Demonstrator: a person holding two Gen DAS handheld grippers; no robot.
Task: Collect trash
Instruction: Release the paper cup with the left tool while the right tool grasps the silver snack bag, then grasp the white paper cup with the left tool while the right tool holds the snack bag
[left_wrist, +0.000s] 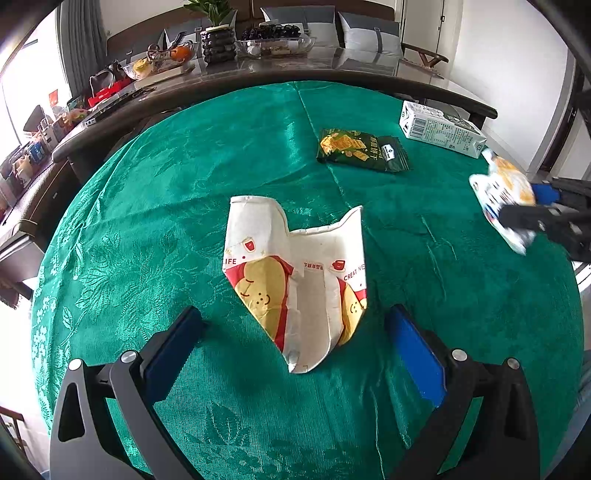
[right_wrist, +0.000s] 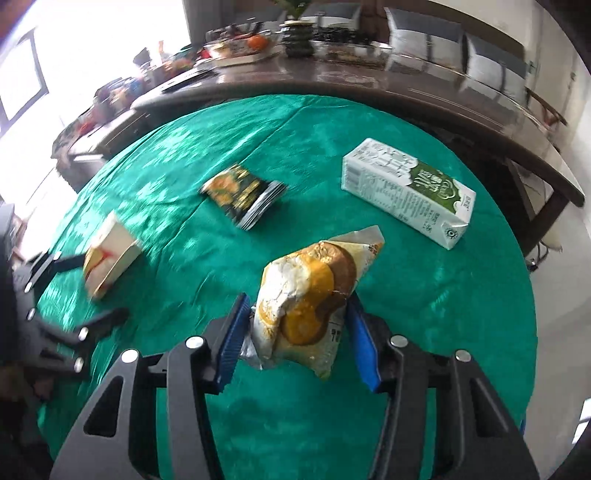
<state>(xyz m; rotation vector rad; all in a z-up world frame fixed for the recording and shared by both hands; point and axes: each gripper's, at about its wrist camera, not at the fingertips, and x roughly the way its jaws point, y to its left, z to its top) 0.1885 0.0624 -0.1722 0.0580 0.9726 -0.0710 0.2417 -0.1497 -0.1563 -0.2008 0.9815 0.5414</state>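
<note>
A crushed paper cup (left_wrist: 295, 280) with red and yellow print lies on the green tablecloth (left_wrist: 184, 177), just ahead of my open left gripper (left_wrist: 295, 332), between its blue pads. The cup shows blurred in the right wrist view (right_wrist: 109, 254), next to the left gripper (right_wrist: 88, 291). My right gripper (right_wrist: 295, 321) is shut on a crumpled yellow and white snack wrapper (right_wrist: 310, 295), held above the cloth; it shows at the right edge of the left wrist view (left_wrist: 506, 195). A dark green snack bag (left_wrist: 364, 149) (right_wrist: 245, 194) and a white and green milk carton (left_wrist: 441, 129) (right_wrist: 406, 188) lie farther back.
A dark curved table (left_wrist: 295, 70) stands behind the green cloth, with fruit bowls (left_wrist: 166, 59), a potted plant (left_wrist: 218, 40) and boxes on it. Grey cushioned seats (left_wrist: 369, 33) stand at the back wall. A wooden chair arm (left_wrist: 424, 51) is at the back right.
</note>
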